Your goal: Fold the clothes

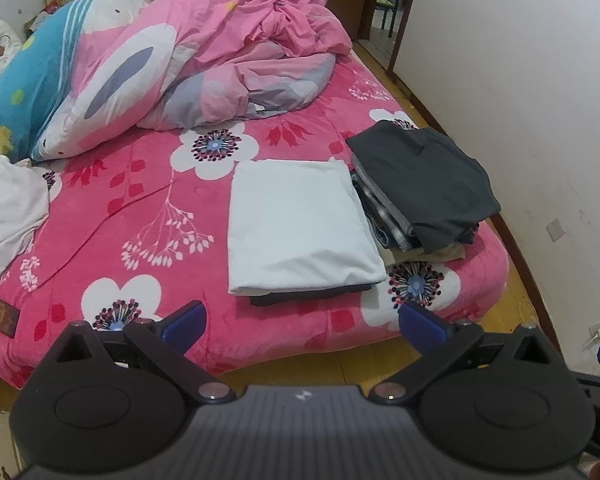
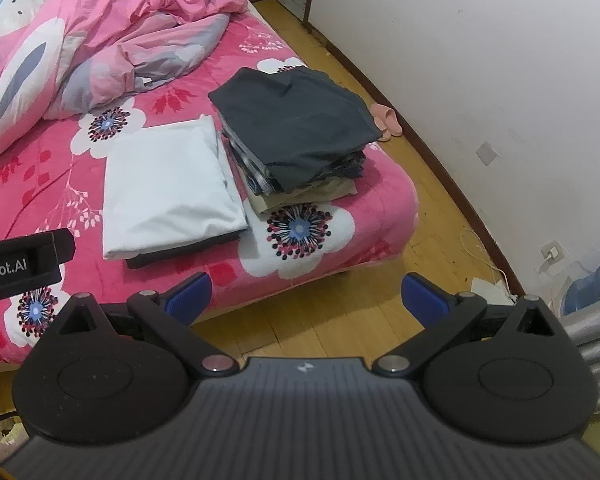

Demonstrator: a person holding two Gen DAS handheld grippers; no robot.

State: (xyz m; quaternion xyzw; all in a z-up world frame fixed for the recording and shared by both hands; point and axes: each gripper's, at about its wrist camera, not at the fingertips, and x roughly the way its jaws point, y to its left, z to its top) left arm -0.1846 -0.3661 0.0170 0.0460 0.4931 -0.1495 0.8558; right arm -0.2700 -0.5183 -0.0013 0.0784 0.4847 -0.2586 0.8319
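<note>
A: Hovering off the bed edge: left gripper (image 1: pixel 302 322) and right gripper (image 2: pixel 306 294), both spread, holding nothing.
B: Clothes?
A: Folded white cloth (image 1: pixel 300 228) on pink floral blanket (image 1: pixel 148 208), touching dark folded stack (image 1: pixel 424 184).

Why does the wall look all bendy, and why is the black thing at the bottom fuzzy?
Left wrist view: the fisheye lens bows the wall, and the close left hand-held gripper is out of focus. Right wrist view: same bending along the wall's base, right hand-held gripper soft, folded white cloth sharper.
</note>
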